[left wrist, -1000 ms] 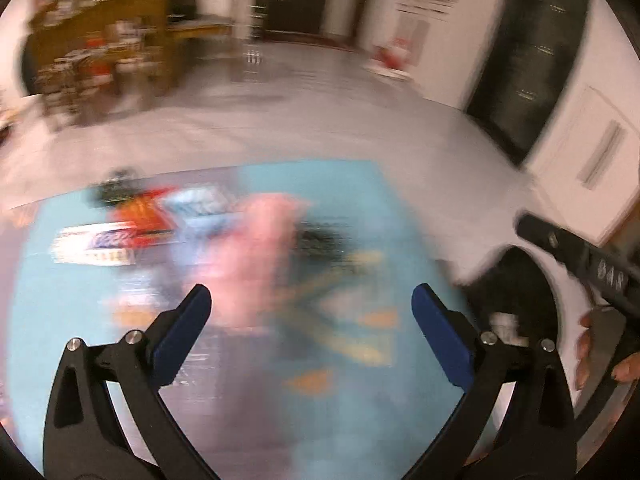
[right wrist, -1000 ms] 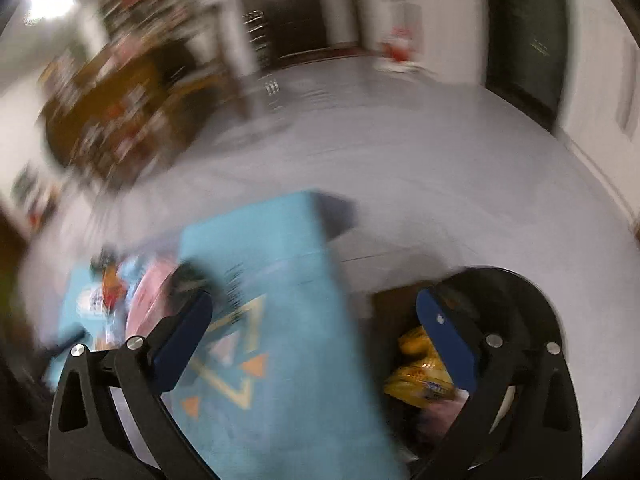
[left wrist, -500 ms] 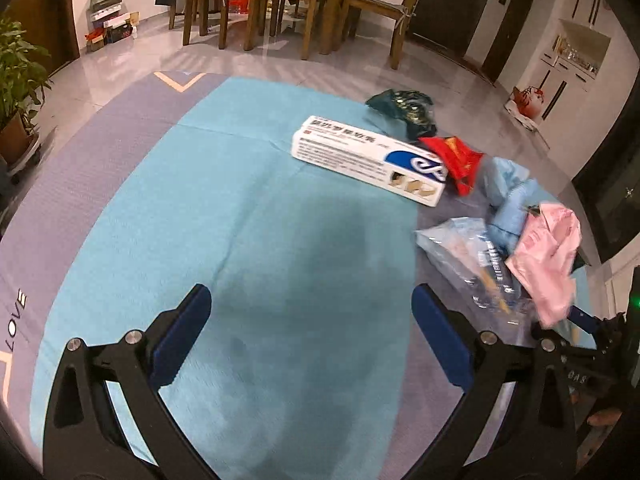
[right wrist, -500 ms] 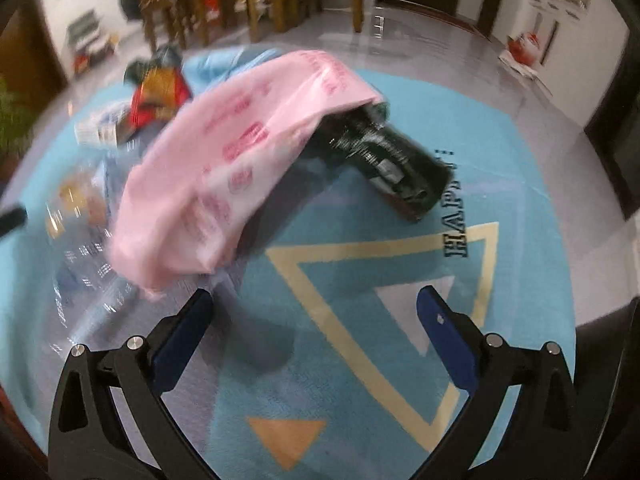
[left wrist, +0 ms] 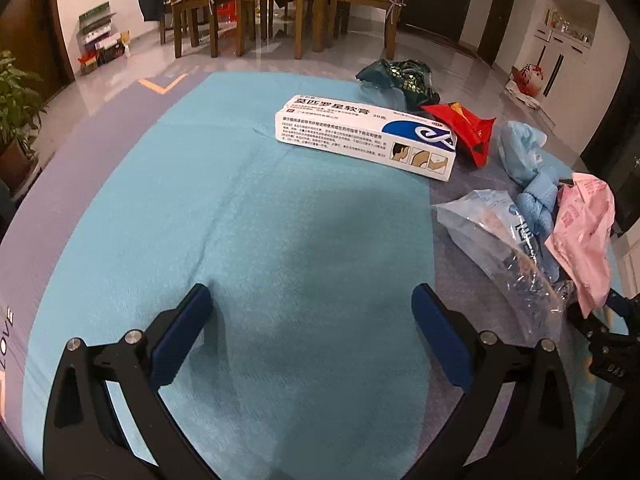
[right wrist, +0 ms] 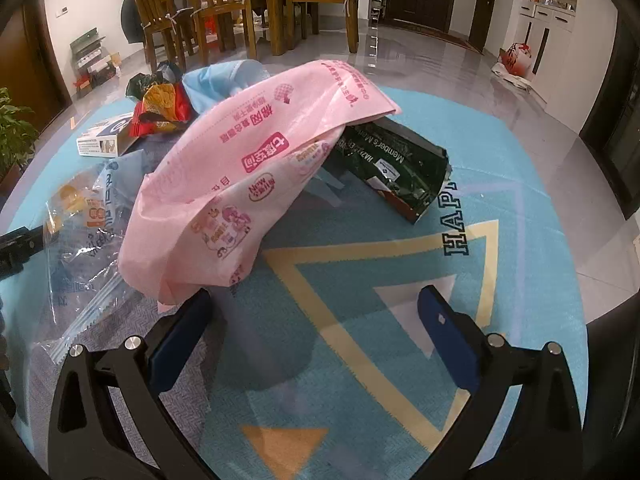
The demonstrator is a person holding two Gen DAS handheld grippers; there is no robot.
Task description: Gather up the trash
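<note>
Trash lies on a blue rug (left wrist: 248, 216). In the left wrist view a white ointment box (left wrist: 366, 136), a red wrapper (left wrist: 466, 128), a dark green bag (left wrist: 400, 78), a light blue bag (left wrist: 524, 160), a clear plastic wrapper (left wrist: 496, 236) and a pink wrapper (left wrist: 584, 232) lie to the right. My left gripper (left wrist: 310, 336) is open and empty over bare rug. My right gripper (right wrist: 316, 336) is open and empty, its left finger just below the pink wrapper (right wrist: 256, 168). A dark green packet (right wrist: 392, 168) lies partly under the pink wrapper.
Wooden chairs and a dining table (left wrist: 256, 8) stand behind the rug. A potted plant (left wrist: 16, 120) is at the far left. Glossy grey floor (right wrist: 460, 72) surrounds the rug. A red-and-white item (right wrist: 514, 60) sits by the white cabinet on the right.
Both grippers swung from the bin side of the rug to the trash pile and lowered. The views went from blurred to steady. Both stay open.
</note>
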